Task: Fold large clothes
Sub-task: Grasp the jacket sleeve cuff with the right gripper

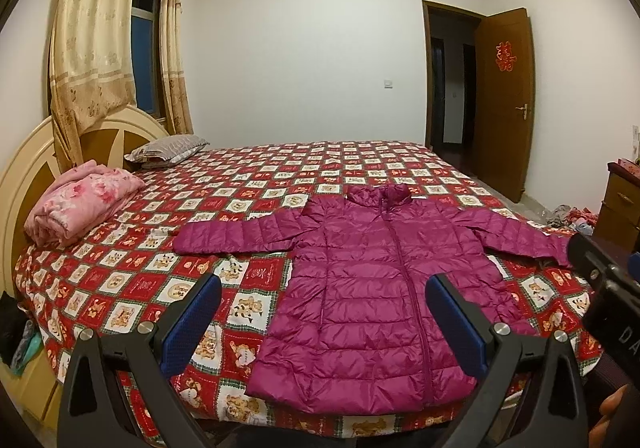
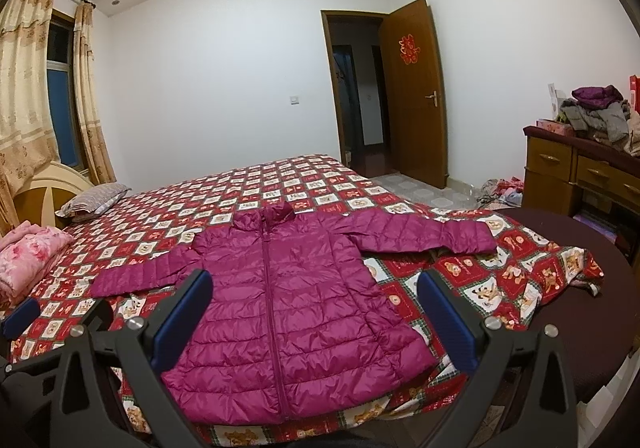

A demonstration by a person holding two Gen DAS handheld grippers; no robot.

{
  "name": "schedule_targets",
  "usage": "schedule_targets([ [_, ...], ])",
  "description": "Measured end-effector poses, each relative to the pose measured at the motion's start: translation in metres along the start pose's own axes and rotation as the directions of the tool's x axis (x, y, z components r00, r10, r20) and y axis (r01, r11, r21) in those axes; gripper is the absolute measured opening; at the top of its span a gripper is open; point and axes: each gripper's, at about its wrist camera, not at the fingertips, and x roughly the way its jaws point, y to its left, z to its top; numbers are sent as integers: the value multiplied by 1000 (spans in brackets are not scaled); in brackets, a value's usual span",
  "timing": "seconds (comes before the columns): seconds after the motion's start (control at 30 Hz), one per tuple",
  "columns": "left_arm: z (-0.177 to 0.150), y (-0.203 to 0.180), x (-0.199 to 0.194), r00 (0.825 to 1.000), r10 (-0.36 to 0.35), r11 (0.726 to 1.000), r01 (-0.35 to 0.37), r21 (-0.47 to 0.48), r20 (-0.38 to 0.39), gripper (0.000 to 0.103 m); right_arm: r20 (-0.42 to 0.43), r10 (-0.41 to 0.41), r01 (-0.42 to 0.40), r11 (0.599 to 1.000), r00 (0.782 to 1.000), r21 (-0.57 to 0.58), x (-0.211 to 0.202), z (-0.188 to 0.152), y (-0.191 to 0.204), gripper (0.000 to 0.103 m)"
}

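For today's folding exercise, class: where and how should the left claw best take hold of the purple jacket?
Probably the left sleeve cuff. The purple jacket lies flat, zipped, front up, sleeves spread, so the cuff is a free edge. Bring the open left claw in from the left, low over the bedspread.

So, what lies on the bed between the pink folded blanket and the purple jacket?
Only bare patterned bedspread lies between the pink blanket and the jacket, whose sleeve reaches toward it; the left wrist view shows this best.
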Motion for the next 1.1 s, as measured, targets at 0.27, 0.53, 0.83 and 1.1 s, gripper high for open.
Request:
schedule_targets([
  [0.27, 2, 14, 49, 994, -98, 995, 97, -35, -47, 102, -13, -47, 47, 999, 999, 24, 37, 7, -23, 103],
  [0.53, 16, 29, 125, 992, -96, 995, 97, 9, -86, 102, -115, -114, 127, 986, 987, 109, 104, 10, -94, 103],
  [0.83, 26, 46, 228, 983, -57, 996, 68, 61, -177, 102, -238, -315, 383, 860, 919, 339, 185, 23, -255, 85],
  [1.1, 28, 55, 310, 965, -80, 997, 79, -17, -251, 102, -416, -334, 492, 792, 846, 362, 274, 10, -316, 76],
])
